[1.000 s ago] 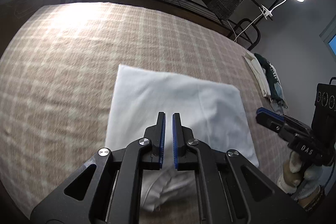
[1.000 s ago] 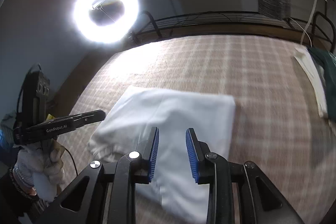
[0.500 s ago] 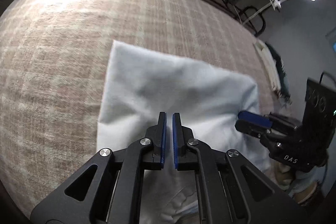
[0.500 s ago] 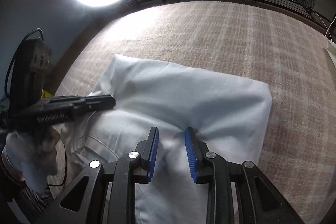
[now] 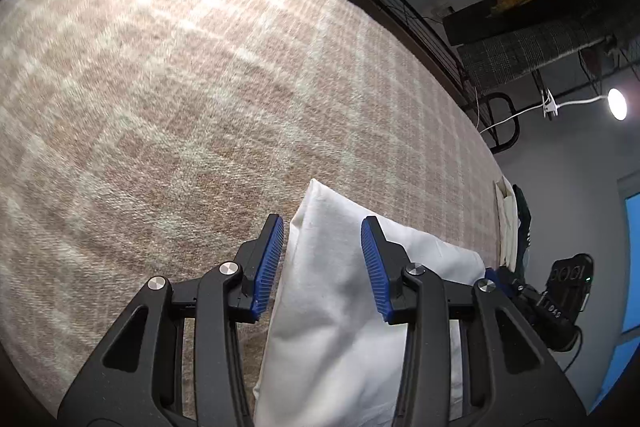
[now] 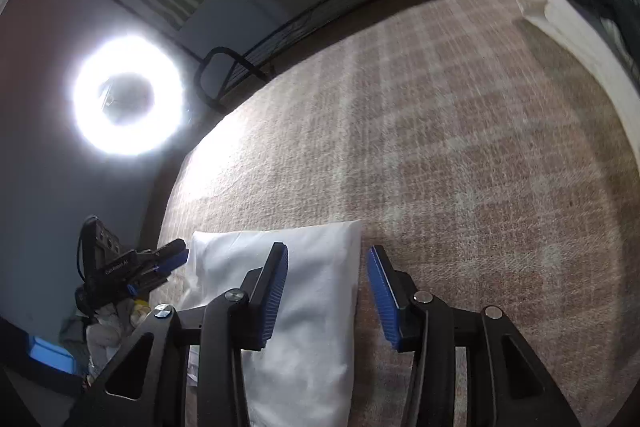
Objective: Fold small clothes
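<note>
with both jaws just opened, left gripper (image 5: pixel 322 259) straddling the left edge of the folded white garment (image 5: pixel 336 311) and right gripper (image 6: pixel 327 289) straddling its right edge, lower evenly and pinch all layers squarely.

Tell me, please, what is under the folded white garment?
The folded white garment lies on the beige checked cloth, which shows all around it. Whether anything else lies beneath, the fabric hides.
</note>
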Demonstrator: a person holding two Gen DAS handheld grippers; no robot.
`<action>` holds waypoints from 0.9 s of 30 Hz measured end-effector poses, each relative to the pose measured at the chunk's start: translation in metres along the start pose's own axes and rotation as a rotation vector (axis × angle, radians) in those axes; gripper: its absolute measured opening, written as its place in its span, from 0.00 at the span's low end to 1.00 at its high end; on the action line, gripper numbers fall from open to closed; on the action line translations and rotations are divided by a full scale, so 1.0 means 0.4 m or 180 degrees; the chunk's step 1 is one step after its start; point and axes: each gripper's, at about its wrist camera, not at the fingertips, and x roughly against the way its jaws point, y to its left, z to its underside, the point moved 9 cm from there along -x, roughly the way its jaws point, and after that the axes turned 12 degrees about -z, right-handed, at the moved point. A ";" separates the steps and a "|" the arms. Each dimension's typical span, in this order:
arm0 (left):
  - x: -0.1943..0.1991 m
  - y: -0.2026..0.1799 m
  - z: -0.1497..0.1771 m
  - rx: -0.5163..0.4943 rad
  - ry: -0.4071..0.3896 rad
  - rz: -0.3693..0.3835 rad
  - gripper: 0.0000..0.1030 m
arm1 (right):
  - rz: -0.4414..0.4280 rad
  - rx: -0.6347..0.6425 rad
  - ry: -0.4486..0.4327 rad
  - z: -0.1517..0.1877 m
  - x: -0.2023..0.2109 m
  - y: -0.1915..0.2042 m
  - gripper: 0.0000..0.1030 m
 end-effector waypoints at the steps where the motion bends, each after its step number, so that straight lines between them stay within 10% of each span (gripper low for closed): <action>1: -0.007 0.000 -0.002 0.0028 0.0019 0.0029 0.39 | -0.0028 -0.0044 0.0030 0.002 -0.010 -0.006 0.35; 7: -0.014 0.010 -0.016 0.0026 0.0008 0.0122 0.33 | -0.0103 -0.0109 0.0082 0.013 -0.071 -0.005 0.23; 9: -0.018 0.009 -0.018 0.0011 0.0009 0.0124 0.04 | -0.0109 -0.0133 0.0058 0.008 -0.087 -0.001 0.18; 16: -0.021 -0.022 -0.034 -0.0053 -0.0314 -0.0128 0.00 | 0.0036 0.0063 -0.0032 -0.026 -0.105 0.032 0.00; 22: 0.006 -0.002 -0.053 -0.0022 -0.0469 -0.0298 0.00 | 0.0671 0.0406 -0.0035 -0.037 -0.111 0.055 0.06; 27: 0.045 -0.075 -0.015 -0.0328 -0.0435 -0.0015 0.00 | 0.0322 0.0821 -0.0097 -0.038 -0.120 0.195 0.21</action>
